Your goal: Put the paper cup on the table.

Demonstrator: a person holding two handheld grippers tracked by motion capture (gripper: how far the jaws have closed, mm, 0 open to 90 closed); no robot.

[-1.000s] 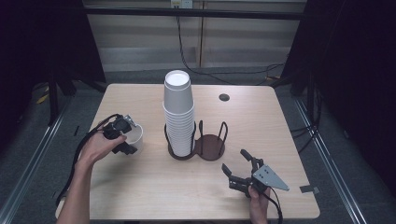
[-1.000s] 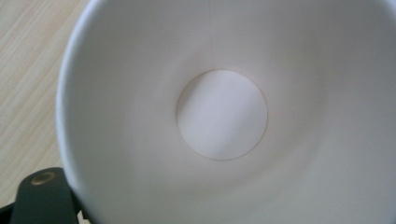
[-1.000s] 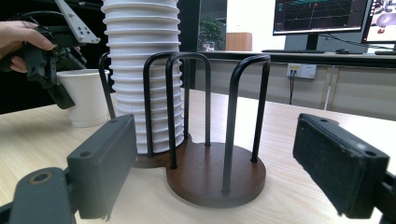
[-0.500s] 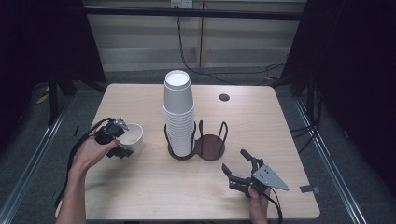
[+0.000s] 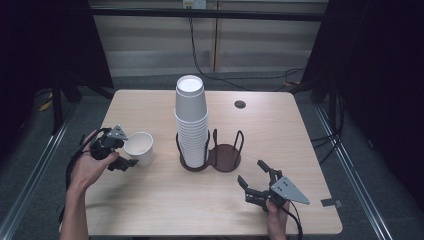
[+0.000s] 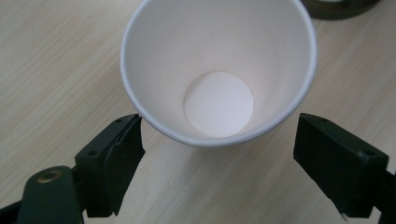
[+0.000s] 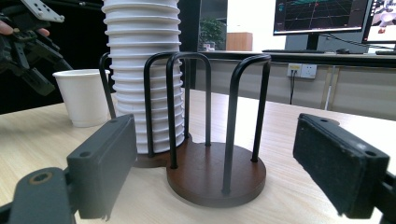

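A single white paper cup [image 5: 140, 148] stands upright on the wooden table, left of centre. My left gripper [image 5: 127, 150] hovers at its left side. In the left gripper view I look down into the cup [image 6: 219, 70], and the gripper [image 6: 219, 121] has its jaws wide apart around the near rim. They have just been closing a little, and the pads do not press on the cup. My right gripper [image 5: 250, 171] rests open near the front edge. It [image 7: 215, 126] faces the dark two-bay cup holder [image 7: 215, 172], with nothing between its jaws. A tall stack of white cups [image 5: 191, 125] fills the holder's left bay.
The holder's right bay [image 5: 225, 157] has nothing in it. A small round dark grommet [image 5: 240, 104] sits near the table's far edge. A bit of tape [image 5: 330, 202] lies at the front right corner. Bare tabletop [image 5: 165, 200] stretches between the two hands.
The left hand has drawn back a little to the left and up from the single cup, which stays standing in place. The right hand has not moved.
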